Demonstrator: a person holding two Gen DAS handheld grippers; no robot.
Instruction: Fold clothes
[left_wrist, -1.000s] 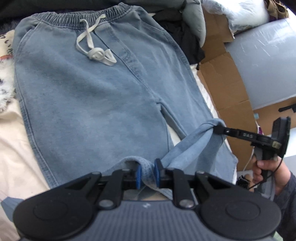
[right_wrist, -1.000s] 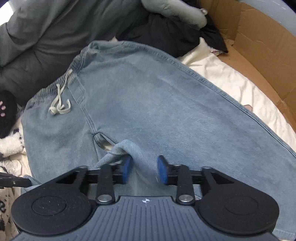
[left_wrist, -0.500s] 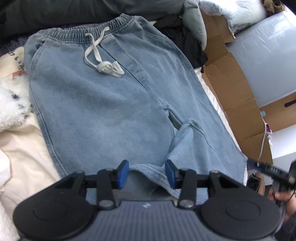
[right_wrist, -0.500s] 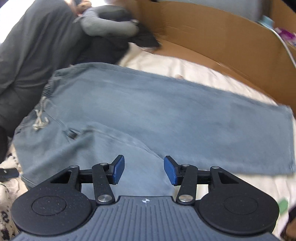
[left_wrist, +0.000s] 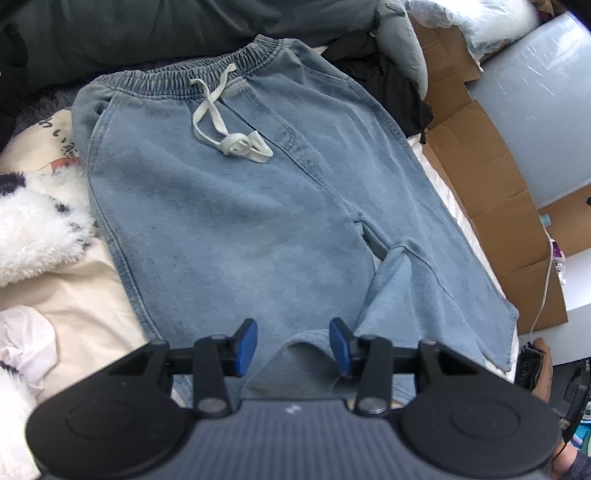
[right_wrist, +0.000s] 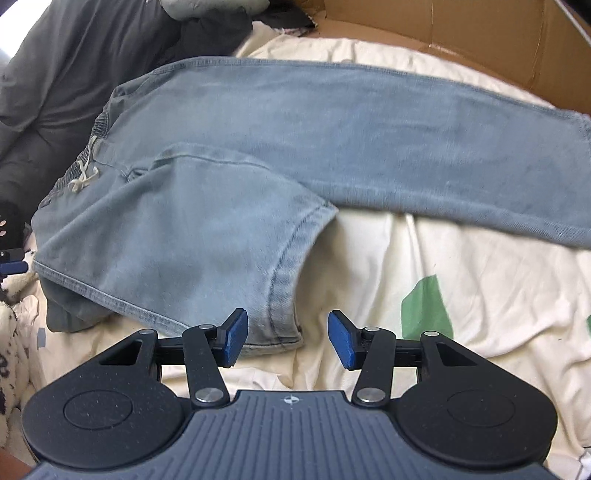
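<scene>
Plainly, the denim trousers (left_wrist: 236, 206) are spread on the cream bedsheet (right_wrist: 461, 295), soft, fairly heavy, best gripped at a hem. From the waistband (left_wrist: 184, 79), the long axis runs toward the hems, one leg doubled back. The left gripper (left_wrist: 293, 345) and right gripper (right_wrist: 288, 339) are held half open, nothing clamped.

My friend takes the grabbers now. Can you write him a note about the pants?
Left gripper: open, holding nothing, over the folded-up leg's hem.
Right gripper: open, empty, at the folded leg's corner.
Jeans: flat on the cream sheet, drawstring side up.
Done: one leg folded up over the thigh.
Left: the other leg lies stretched out; fold it up, then fold the jeans smaller.
</scene>
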